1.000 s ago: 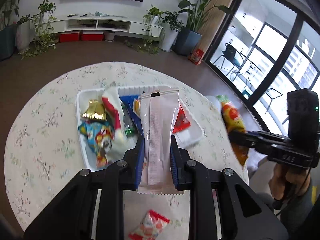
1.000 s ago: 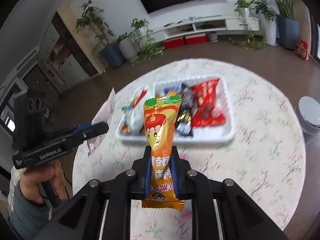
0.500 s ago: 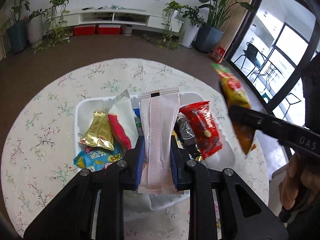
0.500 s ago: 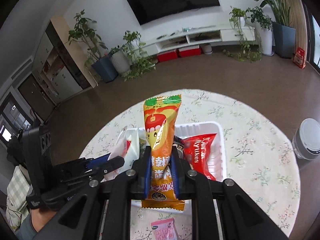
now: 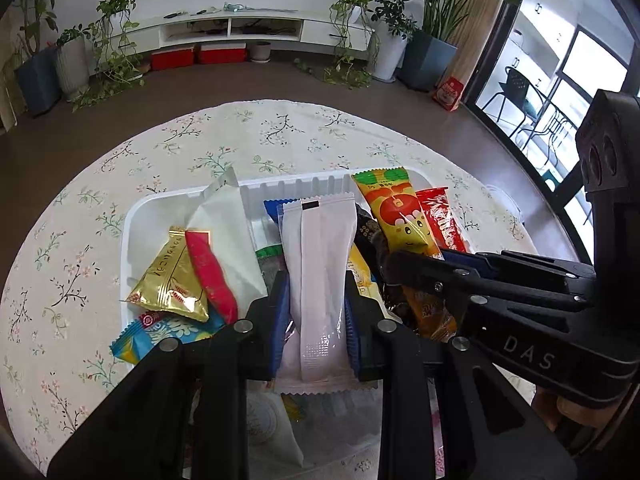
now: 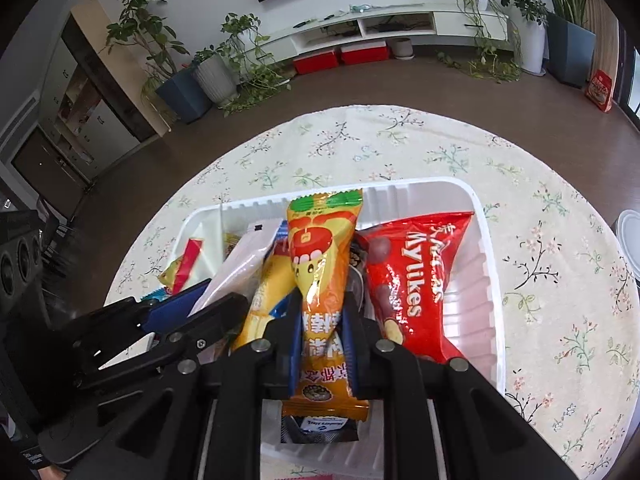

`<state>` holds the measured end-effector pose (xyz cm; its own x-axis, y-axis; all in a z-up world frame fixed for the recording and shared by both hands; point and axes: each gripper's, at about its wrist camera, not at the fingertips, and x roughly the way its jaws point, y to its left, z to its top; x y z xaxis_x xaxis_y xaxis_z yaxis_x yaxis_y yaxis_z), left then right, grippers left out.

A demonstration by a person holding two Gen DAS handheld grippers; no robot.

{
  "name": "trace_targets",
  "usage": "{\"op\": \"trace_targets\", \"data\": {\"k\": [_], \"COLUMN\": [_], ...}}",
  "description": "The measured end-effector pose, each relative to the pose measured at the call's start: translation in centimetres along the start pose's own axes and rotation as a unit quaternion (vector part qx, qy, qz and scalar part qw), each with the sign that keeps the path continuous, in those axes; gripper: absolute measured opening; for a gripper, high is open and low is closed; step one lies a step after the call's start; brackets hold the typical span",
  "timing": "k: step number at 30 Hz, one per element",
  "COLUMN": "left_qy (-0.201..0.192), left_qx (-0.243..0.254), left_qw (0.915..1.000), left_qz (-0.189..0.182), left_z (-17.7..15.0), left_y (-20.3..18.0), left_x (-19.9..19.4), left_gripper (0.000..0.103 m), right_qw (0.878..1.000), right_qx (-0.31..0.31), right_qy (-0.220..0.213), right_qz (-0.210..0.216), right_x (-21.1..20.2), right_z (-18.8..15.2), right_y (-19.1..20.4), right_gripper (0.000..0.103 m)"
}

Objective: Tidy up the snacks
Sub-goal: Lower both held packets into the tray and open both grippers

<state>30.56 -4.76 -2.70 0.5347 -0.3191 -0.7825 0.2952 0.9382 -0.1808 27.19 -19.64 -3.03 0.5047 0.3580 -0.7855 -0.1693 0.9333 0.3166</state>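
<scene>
The left gripper's fingers [image 5: 280, 316] are clamping a pale pink crinkly plastic snack packet [image 5: 318, 264] low on its length, the right gripper's [image 6: 322, 340] pinching an orange foil snack pouch [image 6: 320, 280], both light, soft, slippery wrappers hanging over the white plastic tray [image 6: 486, 264] just ahead.

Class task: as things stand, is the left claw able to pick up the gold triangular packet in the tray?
Probably not yet. The left claw is shut on a white packet, so its jaws are occupied. The gold triangular packet lies uncovered on top in the white tray, so the way is otherwise free.
</scene>
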Motion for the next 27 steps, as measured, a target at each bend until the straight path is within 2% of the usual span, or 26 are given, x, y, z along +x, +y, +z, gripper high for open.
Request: {"op": "trace_targets", "data": {"k": [3, 5, 10, 18, 20, 25, 27], "left_qy": [0.0, -0.002, -0.006, -0.022, -0.027, -0.041, -0.05], "left_qx": [0.002, -0.001, 0.001, 0.001, 0.003, 0.002, 0.002], "left_qw": [0.9999, 0.9999, 0.9999, 0.9997, 0.9996, 0.9992, 0.9987], "left_qz": [0.011, 0.013, 0.014, 0.009, 0.005, 0.005, 0.009], "left_z": [0.5, 0.4, 0.7, 0.5, 0.3, 0.1, -0.2], "left_y": [0.2, 0.2, 0.4, 0.0, -0.3, -0.7, -1.1], "left_x": [0.7, 0.7, 0.7, -0.7, -1.3, -3.0, -4.0], "left_gripper": [0.024, 0.025, 0.029, 0.062, 0.07, 0.074, 0.075], "right_qw": [1.0, 1.0, 1.0, 0.999, 0.999, 0.998, 0.997], "right_qx": [-0.002, 0.001, -0.014, -0.024, -0.026, -0.03, -0.031], "right_qy": [0.002, 0.006, 0.006, -0.009, -0.014, -0.037, -0.044], "right_qz": [-0.008, -0.011, -0.018, -0.037, -0.043, -0.05, -0.053], "right_x": [0.5, 0.7, 0.6, -0.9, -1.5, -3.6, -4.4], "right_z": [0.1, 0.1, -0.1, -0.4, -0.5, -1.0, -1.2], "right_y": [0.1, -0.1, 0.0, -0.4, -0.5, -0.5, -0.6], "right_gripper": [0.025, 0.032, 0.034, 0.037, 0.042, 0.054, 0.054]}}
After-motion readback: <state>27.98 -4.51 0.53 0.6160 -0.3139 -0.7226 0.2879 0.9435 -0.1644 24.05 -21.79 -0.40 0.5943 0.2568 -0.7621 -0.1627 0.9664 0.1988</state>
